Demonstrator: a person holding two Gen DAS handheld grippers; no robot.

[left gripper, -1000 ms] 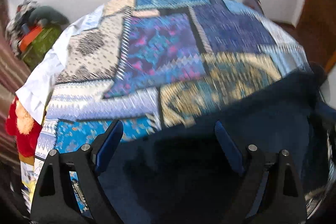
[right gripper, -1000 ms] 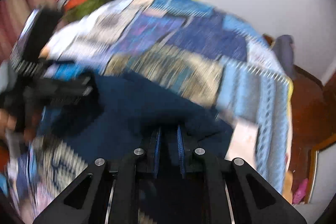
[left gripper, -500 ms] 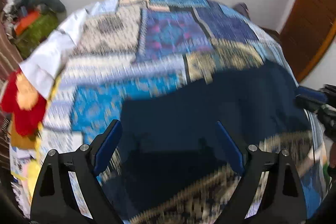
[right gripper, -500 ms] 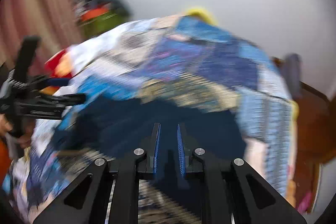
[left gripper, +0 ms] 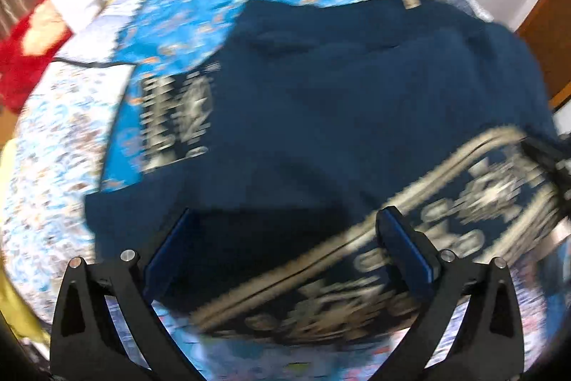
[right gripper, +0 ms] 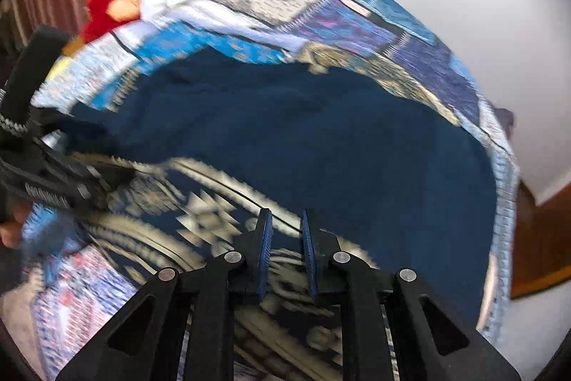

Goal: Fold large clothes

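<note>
The left gripper (left gripper: 285,220) jaws, just opened wide, hang empty over the big blue cloth (left gripper: 357,95) on the bed (left gripper: 53,131), while the right gripper (right gripper: 285,220) jaws pinch its patterned edge, which might slip out and unfold.

Motion blur smears the garment's (left gripper: 357,102) cream border pattern (left gripper: 446,202) in both views; the motifs cannot be read; lettering on the left gripper (right gripper: 46,188) in the right view is illegible; a fingertip (right gripper: 12,231) shows at the frame's edge, the hand cut off; the bedspread's (left gripper: 53,166) prints are blurred.
</note>
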